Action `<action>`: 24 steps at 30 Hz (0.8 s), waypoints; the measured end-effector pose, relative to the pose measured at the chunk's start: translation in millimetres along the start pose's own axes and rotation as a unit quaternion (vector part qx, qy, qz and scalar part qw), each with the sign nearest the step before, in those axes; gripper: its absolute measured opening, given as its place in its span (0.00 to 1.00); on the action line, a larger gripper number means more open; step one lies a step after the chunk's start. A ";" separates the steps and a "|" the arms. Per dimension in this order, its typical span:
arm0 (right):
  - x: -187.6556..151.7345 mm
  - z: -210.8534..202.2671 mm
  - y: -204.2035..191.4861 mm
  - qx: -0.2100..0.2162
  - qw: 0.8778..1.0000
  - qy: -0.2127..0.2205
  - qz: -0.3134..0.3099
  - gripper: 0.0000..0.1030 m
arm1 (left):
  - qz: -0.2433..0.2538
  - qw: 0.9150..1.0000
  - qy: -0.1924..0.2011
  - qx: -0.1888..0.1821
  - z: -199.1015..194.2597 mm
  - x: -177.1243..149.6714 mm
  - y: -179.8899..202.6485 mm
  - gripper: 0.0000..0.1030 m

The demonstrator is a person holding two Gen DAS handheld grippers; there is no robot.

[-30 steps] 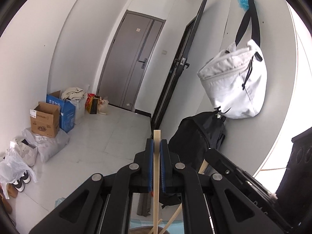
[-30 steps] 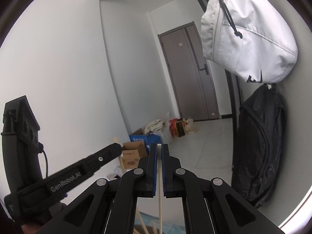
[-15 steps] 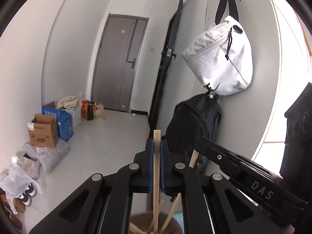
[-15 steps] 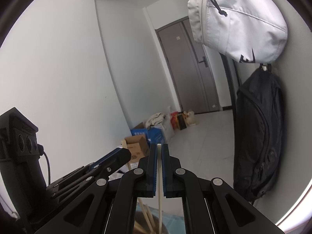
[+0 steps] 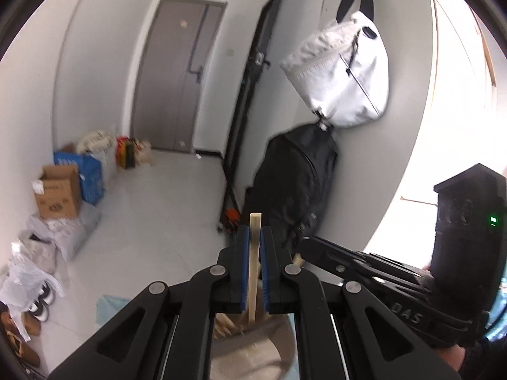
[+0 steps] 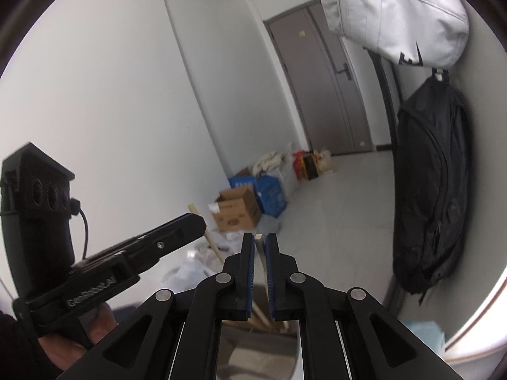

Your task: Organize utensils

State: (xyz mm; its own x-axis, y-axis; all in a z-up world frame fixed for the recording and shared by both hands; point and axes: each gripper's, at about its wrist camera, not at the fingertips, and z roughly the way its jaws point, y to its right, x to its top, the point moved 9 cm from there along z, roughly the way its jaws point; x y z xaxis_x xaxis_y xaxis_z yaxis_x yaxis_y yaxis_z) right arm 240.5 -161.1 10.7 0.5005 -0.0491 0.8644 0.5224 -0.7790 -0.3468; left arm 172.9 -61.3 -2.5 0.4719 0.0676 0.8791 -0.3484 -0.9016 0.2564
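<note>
While each claw carries one pale wooden chopstick above the round grey-brown holder cup [image 5: 253, 348], the sorting is partly done: several chopsticks already lean inside it. The left claw [image 5: 255, 272] is clenched on its pale wooden chopstick [image 5: 254, 253]. The right claw [image 6: 259, 272] is opening, its slim chopstick [image 6: 259, 247] between the parted blue pads, apparently released into the cup.

White-walled hallway, pale tiled floor [image 5: 152, 221], grey double door [image 5: 177, 72] at the far end, white bag [image 5: 342, 72] hung above a black backpack [image 5: 294, 186] on the right wall, cardboard box [image 5: 57, 191] and blue box [image 5: 90, 174] along the left wall, strong daylight from the right
</note>
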 end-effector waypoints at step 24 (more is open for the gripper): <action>-29.8 -104.3 -35.6 -0.018 0.998 0.050 0.034 0.85 | -0.050 0.996 0.007 0.079 -86.2 -5.6 -8.3 0.70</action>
State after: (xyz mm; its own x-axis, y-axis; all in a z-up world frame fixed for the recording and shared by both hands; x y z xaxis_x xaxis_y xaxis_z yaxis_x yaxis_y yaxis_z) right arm 135.0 -197.1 35.2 0.4618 -0.1621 0.8720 0.4637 -0.7940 -0.3932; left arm 103.4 -17.3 25.0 0.4857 0.1665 0.8581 -0.1680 -0.9456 0.2786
